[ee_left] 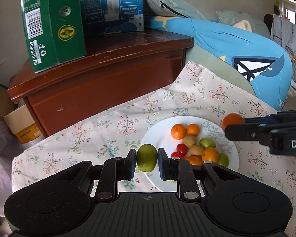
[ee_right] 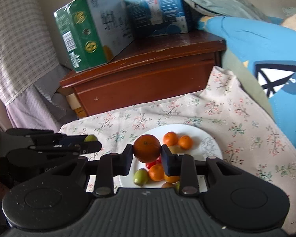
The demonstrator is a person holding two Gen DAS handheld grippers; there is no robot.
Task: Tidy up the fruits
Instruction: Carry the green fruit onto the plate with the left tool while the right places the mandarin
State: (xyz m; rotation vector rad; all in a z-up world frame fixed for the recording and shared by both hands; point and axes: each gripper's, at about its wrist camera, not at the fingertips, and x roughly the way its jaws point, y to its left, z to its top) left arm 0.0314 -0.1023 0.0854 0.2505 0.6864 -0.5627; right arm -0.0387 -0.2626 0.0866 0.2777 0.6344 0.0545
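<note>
- Left wrist view: my left hand-held gripper (ee_left: 147,160) is pinching a green fruit (ee_left: 147,157), one pad on each side, and I hold it above the near left rim of the white plate (ee_left: 154,130).
- On the plate I see small oranges (ee_left: 178,131), two yellowish fruits (ee_left: 189,140), two more green ones (ee_left: 207,143) and a couple of cherry tomatoes (ee_left: 181,149), bunched toward the near right part.
- The plate rests on a floral cloth (ee_left: 108,130).
- From the right edge my right hand-held gripper (ee_left: 233,127) reaches in, an orange (ee_left: 233,120) caught at its tip, just past the plate's far right rim.
- Behind the cloth stands a brown wooden cabinet (ee_left: 100,83) with a green carton (ee_left: 53,23) and a blue carton (ee_left: 111,6) on top; a blue cushion (ee_left: 236,45) lies to the right.
- Right wrist view: my right hand-held gripper (ee_right: 147,153) is clamped on the orange (ee_right: 146,148), held above the near left part of the plate (ee_right: 211,148).
- Below it lie cherry tomatoes (ee_right: 150,164), an orange and a green fruit (ee_right: 140,176); two small oranges (ee_right: 170,138) sit farther back.
- At the left my left hand-held gripper (ee_right: 92,143) shows side-on with its green fruit (ee_right: 90,138) peeking over the fingers, over the cloth (ee_right: 246,118) beside the plate.
- The picture is slightly blurred.
</note>
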